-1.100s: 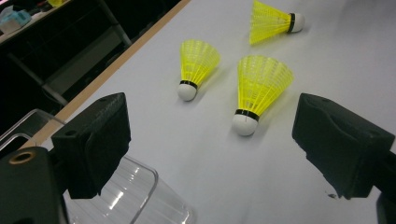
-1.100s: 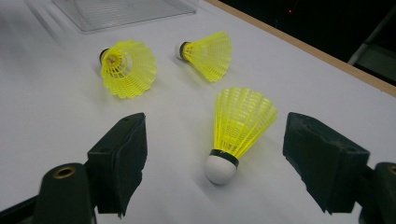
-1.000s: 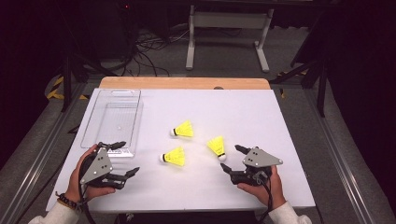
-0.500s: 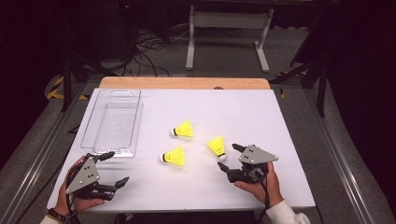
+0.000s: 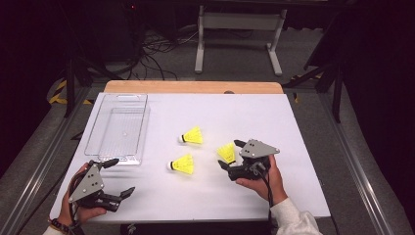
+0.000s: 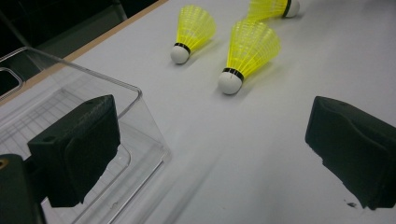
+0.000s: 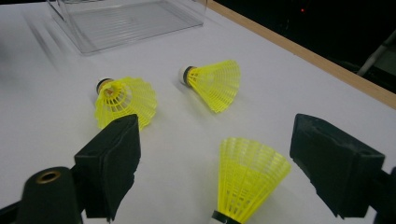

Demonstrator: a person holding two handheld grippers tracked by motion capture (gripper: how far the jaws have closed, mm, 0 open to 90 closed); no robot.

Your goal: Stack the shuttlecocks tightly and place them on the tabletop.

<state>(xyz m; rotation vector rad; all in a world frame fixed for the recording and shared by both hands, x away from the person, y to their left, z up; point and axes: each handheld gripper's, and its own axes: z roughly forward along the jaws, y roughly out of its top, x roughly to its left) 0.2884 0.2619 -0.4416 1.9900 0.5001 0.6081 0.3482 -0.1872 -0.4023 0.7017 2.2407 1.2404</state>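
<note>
Three yellow shuttlecocks lie on the white table. One is in the middle, one nearer me, and one to the right. My right gripper is open, its jaws on either side of the right shuttlecock. In the right gripper view the other two lie ahead. My left gripper is open and empty at the front left, just in front of the clear tray. In the left gripper view one jaw overlaps the tray corner.
The clear plastic tray stands empty at the table's left side. A wooden strip runs along the far edge. Beyond it are cables and a metal stand on the floor.
My left gripper has drawn back toward the front left corner. My right gripper has moved forward and left, so its jaws now flank the right shuttlecock.
</note>
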